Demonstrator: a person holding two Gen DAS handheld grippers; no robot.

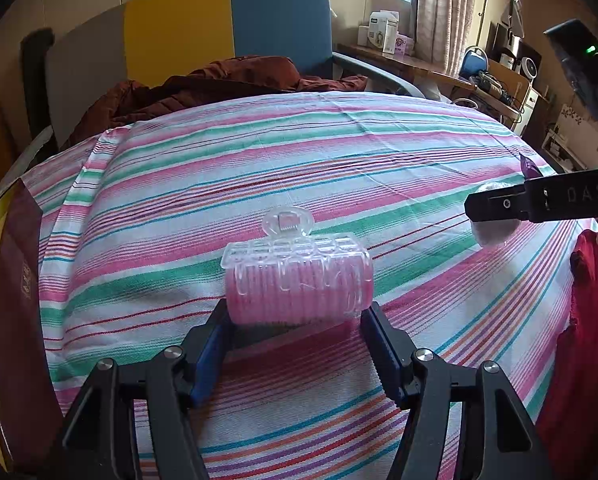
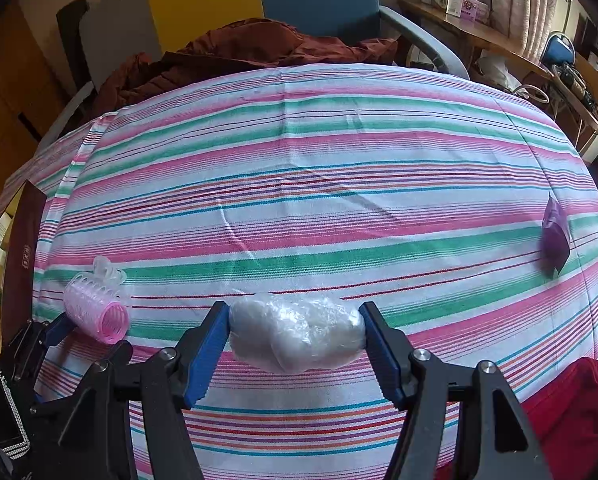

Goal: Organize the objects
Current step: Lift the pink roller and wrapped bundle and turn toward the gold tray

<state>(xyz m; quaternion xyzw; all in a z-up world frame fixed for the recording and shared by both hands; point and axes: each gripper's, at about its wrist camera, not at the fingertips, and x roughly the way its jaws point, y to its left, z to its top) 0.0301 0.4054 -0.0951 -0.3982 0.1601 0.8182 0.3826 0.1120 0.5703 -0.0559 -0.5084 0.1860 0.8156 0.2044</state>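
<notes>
Two hand-held grippers over a bed [image 1: 339,152] covered with a pink, green and white striped sheet. The left gripper [image 1: 295,320] has its blue-padded fingers [image 1: 209,360] set against the two ends of a pink hair roller [image 1: 299,288] fitted with a clear plastic clip; the roller lies on its side near the front edge of the bed, towards the left, and the fingers appear clamped on it. In the right wrist view the same roller [image 2: 97,308] shows at the far left, its open end facing the camera. The right gripper [image 2: 295,334] holds a white bundle wrapped in clear plastic film [image 2: 297,334] between its fingers [image 2: 379,344], which press on both ends of the bundle; the bundle sits near the front edge of the bed, right of the roller and well apart from it. A small purple packet [image 2: 555,236] lies near the right edge of the bed. A dark brown-red jacket [image 1: 219,84] is heaped at the far edge, before a headboard [image 1: 227,28] of grey, yellow and blue panels. Red cloth [image 2: 571,412] covers the front right corner.
</notes>
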